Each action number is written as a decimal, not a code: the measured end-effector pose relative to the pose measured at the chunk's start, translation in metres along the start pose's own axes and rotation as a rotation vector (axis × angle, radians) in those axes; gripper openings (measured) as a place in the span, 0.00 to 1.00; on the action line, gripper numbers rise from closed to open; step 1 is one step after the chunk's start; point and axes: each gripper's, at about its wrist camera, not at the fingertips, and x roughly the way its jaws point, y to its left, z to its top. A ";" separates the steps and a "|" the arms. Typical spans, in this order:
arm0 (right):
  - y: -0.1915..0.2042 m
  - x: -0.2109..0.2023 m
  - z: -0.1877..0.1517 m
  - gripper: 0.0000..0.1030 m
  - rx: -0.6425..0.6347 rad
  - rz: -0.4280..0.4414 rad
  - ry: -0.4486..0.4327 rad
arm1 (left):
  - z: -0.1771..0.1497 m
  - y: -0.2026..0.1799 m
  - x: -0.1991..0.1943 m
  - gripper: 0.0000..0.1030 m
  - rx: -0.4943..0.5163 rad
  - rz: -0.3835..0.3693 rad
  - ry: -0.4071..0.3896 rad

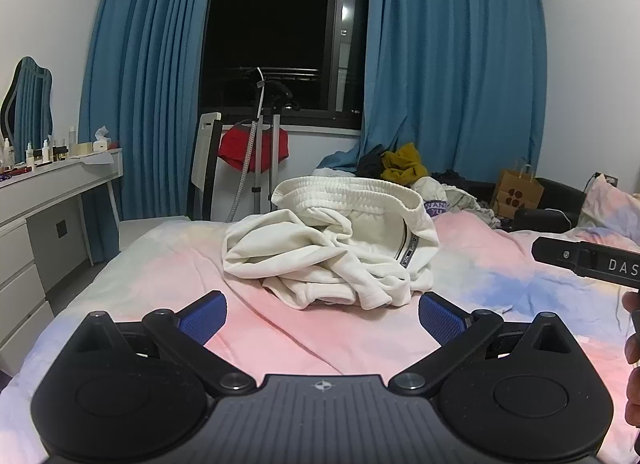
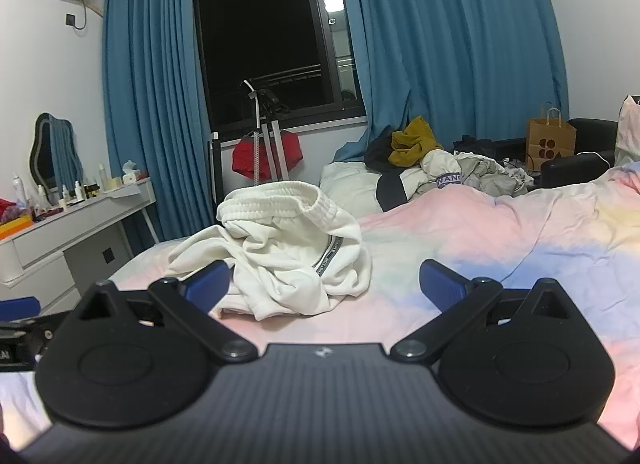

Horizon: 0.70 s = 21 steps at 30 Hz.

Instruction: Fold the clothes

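Observation:
A crumpled cream-white garment [image 1: 332, 248] with a ribbed elastic waistband and a zip lies in a heap on the pink and blue bedspread [image 1: 160, 276]. My left gripper [image 1: 322, 318] hangs open just short of the heap, nothing between its blue pads [image 1: 206, 316]. The right wrist view shows the same garment [image 2: 288, 248] ahead and to the left. My right gripper [image 2: 324, 284] is open too, its left pad [image 2: 208, 284] near the heap's front edge. The body of the right gripper [image 1: 588, 260] shows at the right edge of the left wrist view.
A pile of other clothes [image 2: 440, 163], mustard, black and grey, lies at the far side of the bed. A white dressing table [image 1: 60, 191] with bottles and a mirror stands on the left. A garment steamer [image 1: 260, 135], blue curtains and a paper bag [image 2: 550, 143] are behind.

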 end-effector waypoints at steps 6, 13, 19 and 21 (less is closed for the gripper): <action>-0.002 -0.002 -0.004 1.00 0.013 0.004 -0.019 | 0.000 -0.001 0.000 1.00 -0.003 0.001 0.002; -0.004 0.001 -0.011 1.00 0.052 0.008 -0.050 | 0.001 -0.003 0.002 1.00 0.017 -0.005 0.013; 0.000 0.007 -0.020 1.00 0.052 0.001 -0.074 | 0.001 -0.001 0.003 1.00 -0.006 -0.001 0.025; 0.001 0.010 -0.023 1.00 0.055 -0.004 -0.071 | 0.000 0.001 0.004 1.00 -0.016 -0.008 0.036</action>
